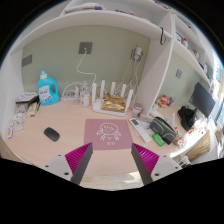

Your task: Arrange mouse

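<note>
The claw (pixel 112 163) is held above the near part of a pale table (pixel 60 155), its two fingers spread apart with nothing between them; magenta pads (pixel 78 161) are seen on their inner faces. Bare table surface is seen in the gap between the fingers and just ahead of them.

A pink mouse mat (pixel 107 132) with a small drawn figure is laid flat beyond the fingertips, at about 12 o'clock from the claw. The mat's near edge is set close to the fingertips, and nothing is seen lying on it. The dark mouse (pixel 51 133) is found at about 10 o'clock from the claw, off the mat and apart from its left edge, with a strip of open table between them. Open surface is also seen around the mouse on its near side.

Behind the mat, a white router (pixel 112 99) with upright antennas is placed against the wall. A blue bottle (pixel 46 88) is stood at about 11 o'clock, near the wall. At about 2 o'clock the table is crowded with small items (pixel 165 128) close to the mat's right edge, and a dark monitor (pixel 203 97) is seen further right.
</note>
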`<state>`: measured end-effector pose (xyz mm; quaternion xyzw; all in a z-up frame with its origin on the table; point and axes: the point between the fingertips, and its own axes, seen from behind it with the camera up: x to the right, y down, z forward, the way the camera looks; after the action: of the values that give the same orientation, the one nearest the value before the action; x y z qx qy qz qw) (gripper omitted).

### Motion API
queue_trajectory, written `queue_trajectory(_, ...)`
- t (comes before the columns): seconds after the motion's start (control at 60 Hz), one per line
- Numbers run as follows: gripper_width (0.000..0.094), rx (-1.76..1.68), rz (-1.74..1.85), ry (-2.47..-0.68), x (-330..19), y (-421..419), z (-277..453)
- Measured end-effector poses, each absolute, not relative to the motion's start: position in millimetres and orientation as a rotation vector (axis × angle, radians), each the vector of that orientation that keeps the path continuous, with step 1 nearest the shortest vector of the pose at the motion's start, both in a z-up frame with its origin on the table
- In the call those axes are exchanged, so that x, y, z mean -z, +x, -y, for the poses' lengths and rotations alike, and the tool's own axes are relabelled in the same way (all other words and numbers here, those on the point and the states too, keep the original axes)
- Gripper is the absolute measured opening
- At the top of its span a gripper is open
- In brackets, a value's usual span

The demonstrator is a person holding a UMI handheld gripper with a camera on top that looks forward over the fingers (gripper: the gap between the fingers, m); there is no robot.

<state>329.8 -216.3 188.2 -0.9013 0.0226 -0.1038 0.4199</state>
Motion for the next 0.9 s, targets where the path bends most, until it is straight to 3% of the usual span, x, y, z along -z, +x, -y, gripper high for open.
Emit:
queue_trajectory(0.317,0.0844,0.281,-0.068,-2.261,-163,300,229)
queue_trajectory(0.583,0.0844,0.173,0.017,-2.321,-79,195,236)
queue_trajectory(0.9,0.0844,0.104,0.209,-2.304,-3,94,140)
